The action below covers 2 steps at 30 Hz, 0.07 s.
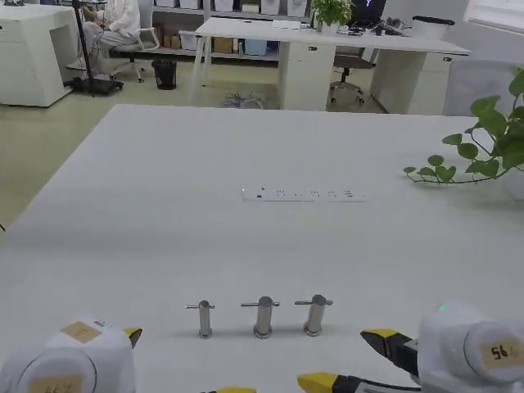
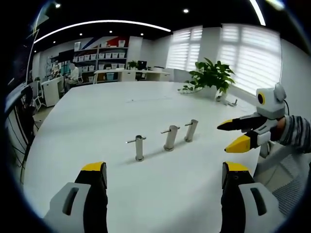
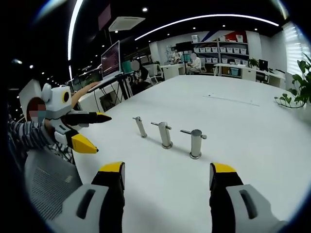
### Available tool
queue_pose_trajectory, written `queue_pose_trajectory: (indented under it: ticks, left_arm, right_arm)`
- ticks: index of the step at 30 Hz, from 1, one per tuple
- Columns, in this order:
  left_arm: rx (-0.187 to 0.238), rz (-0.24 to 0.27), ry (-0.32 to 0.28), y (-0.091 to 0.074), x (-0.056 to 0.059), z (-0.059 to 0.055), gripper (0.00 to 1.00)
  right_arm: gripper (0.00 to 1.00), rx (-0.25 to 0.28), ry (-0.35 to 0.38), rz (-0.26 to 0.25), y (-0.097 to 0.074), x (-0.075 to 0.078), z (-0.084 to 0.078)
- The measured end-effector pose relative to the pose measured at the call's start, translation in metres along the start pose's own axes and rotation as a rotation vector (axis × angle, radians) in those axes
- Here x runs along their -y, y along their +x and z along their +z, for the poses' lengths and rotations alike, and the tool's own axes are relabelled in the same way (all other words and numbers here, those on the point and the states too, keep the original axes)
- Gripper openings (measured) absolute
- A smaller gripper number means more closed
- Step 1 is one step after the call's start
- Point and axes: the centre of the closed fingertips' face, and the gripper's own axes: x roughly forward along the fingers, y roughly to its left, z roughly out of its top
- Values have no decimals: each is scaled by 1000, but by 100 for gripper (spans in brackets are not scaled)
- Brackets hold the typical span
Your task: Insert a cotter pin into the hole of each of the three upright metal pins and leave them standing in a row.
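metal pins [image 1: 263,317], three of them, stand upright in a row on the white desk [image 1: 246,246], close to its near edge in the head view, spaced apart and not touching. each has a cotter pin [image 1: 260,304] lying crosswise through its top and sticking out on both sides. the left pin looks slimmer than the other two.

the left tongs [image 2: 165,172] are spread wide and hold nothing, their yellow tips low over the desk just short of the row. the right tongs [image 3: 167,170] are also wide apart and empty, on the near right side of the row, with the nearest pin well clear of the tips. in the left gripper view a striped sleeve [image 2: 296,133] shows behind the right tongs.

a tan label [image 1: 501,352] on the white body of the right tongs reads what looks like "95". the tan stickers [image 1: 56,383] on the left body carry writing too blurred to read.

farther back on the desk lies a white power strip [image 1: 303,195], and a leafy plant [image 1: 491,147] reaches in from the right edge.
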Motion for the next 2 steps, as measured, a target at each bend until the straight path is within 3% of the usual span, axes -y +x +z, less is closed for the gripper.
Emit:
queue_pose_trajectory:
  ticks: [2]
  left_arm:
    - [-2, 1, 8, 0, 0, -1, 98]
  right_arm:
    - [70, -4, -1, 7, 0, -2, -2]
